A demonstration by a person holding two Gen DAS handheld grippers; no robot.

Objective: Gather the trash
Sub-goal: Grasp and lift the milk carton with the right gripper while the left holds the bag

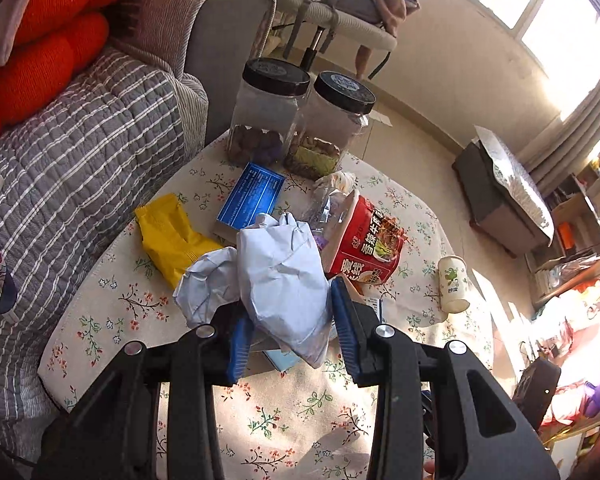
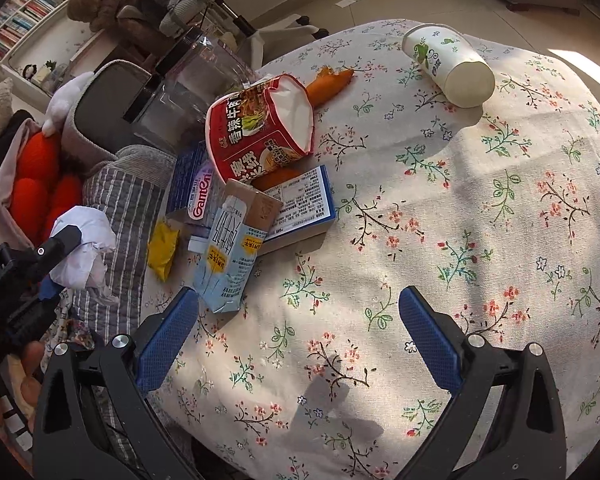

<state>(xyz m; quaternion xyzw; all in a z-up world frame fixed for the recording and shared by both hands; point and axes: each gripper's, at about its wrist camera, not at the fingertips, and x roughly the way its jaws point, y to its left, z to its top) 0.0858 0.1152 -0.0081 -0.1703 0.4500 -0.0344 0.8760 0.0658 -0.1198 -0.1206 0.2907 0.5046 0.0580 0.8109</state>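
My left gripper (image 1: 292, 328) is shut on a crumpled ball of white paper (image 1: 280, 276) and holds it above the floral table; it also shows in the right wrist view (image 2: 82, 246). My right gripper (image 2: 296, 328) is open and empty over the tablecloth (image 2: 440, 240). Trash lies on the table: a red instant-noodle cup (image 2: 260, 136) on its side, a milk carton (image 2: 230, 256), a blue box (image 2: 300, 204), a yellow wrapper (image 1: 172, 240), a tipped paper cup (image 2: 448, 64), an orange wrapper (image 2: 328, 84).
Two clear jars with black lids (image 1: 300, 120) stand at the table's far edge. A sofa with a grey striped cover (image 1: 80, 160) and orange cushions (image 1: 40, 40) lies left. A chair (image 1: 340, 20) stands beyond the table.
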